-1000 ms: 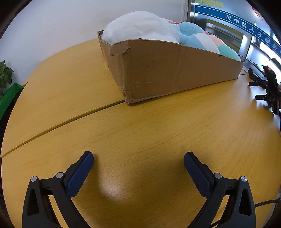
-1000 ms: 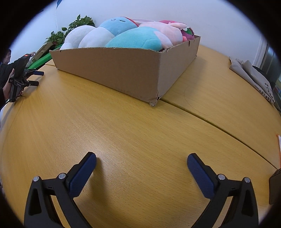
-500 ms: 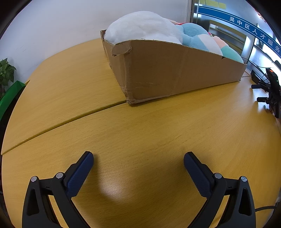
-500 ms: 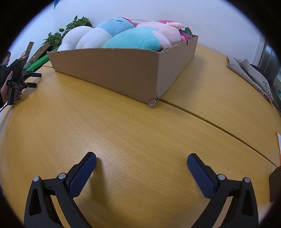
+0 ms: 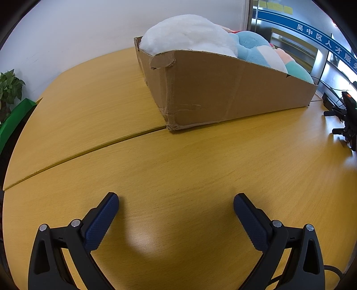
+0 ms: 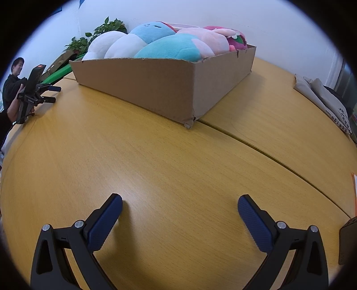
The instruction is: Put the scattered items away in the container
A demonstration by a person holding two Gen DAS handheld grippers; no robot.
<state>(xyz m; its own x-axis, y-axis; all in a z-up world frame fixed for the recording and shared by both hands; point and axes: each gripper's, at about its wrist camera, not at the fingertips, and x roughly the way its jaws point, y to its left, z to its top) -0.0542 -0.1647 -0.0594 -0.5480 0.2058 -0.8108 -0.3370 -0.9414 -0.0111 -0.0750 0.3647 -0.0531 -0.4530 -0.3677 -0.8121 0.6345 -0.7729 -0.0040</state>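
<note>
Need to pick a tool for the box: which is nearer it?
Roughly equal, I can't tell. Left tool faces the box corner across bare table; right tool faces its other corner likewise.

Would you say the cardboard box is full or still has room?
Full: plush toys bulge above the cardboard box rim.

White Chinese characters are showing on a blue sign band (image 5: 321,36) running across the glass wall behind the cardboard box (image 5: 234,93), reading "吴中区人才服" before the picture's edge is cutting them off. Dark printed characters are lying on pale folded cloth (image 6: 321,100) at the table's far right edge, too small to read. Yellow notes (image 5: 275,5) above the band are staying illegible.
</note>
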